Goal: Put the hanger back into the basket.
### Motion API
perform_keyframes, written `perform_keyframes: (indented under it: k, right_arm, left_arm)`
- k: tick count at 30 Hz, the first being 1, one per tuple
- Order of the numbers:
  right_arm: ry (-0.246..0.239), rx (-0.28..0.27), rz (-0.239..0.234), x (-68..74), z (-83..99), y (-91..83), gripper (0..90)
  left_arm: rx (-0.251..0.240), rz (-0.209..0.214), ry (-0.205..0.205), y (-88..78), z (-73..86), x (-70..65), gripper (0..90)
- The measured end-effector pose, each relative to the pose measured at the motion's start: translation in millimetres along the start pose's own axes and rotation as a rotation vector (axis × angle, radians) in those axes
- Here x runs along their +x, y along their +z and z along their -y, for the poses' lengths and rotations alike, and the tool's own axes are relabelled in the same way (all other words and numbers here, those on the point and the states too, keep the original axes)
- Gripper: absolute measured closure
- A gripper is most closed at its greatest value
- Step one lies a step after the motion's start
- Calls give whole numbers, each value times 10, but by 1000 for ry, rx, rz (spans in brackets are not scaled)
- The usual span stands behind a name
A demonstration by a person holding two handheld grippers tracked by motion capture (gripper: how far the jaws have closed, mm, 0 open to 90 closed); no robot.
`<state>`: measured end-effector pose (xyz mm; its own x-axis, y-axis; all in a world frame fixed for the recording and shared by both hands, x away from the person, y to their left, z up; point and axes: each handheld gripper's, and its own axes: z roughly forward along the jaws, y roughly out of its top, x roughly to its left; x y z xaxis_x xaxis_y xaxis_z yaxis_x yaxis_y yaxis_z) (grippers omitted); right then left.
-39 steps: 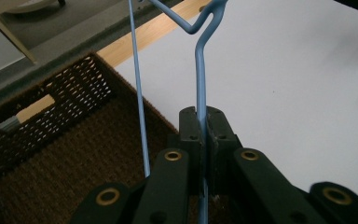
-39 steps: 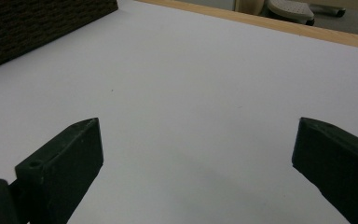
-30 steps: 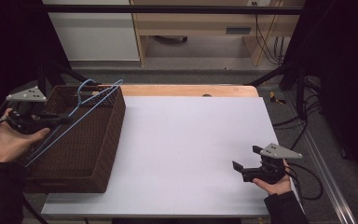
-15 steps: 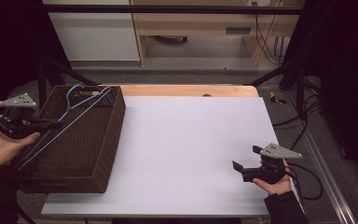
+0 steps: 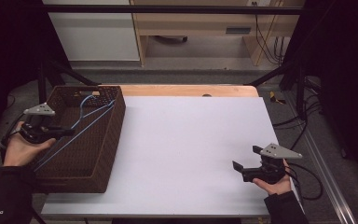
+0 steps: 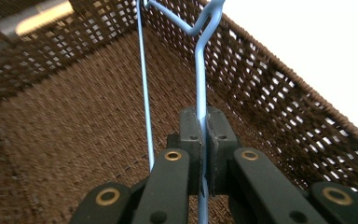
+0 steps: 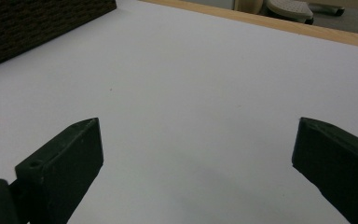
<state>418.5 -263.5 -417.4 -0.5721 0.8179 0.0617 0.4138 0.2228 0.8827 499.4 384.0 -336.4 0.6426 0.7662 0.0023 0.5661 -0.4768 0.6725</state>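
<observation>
The blue wire hanger (image 6: 199, 88), probably light, springy and slippery, lies slanted in the basket (image 5: 103, 154), pinched on one thin rod by the left gripper (image 6: 204, 140), while the right gripper (image 7: 193, 163) gapes wide, empty, over the table (image 5: 186, 140).

I'm working in what looks like a lab or test room: a bare white table (image 5: 191, 140) inside a black metal frame (image 5: 168, 9), loose cables (image 5: 303, 121) trailing across the grey floor (image 5: 177, 74), and plain wooden furniture (image 5: 191, 28) behind.
</observation>
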Motion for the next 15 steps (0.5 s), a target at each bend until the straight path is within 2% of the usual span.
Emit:
perform_keyframes:
  k: [7, 15]
  right_arm:
    - [1, 5, 0, 1, 6, 8, 23]
    - [1, 6, -4, 2, 8, 17, 24]
  left_arm:
    - [10, -15, -14, 201, 138, -21, 872]
    - [65, -38, -16, 344, 242, -19, 869]
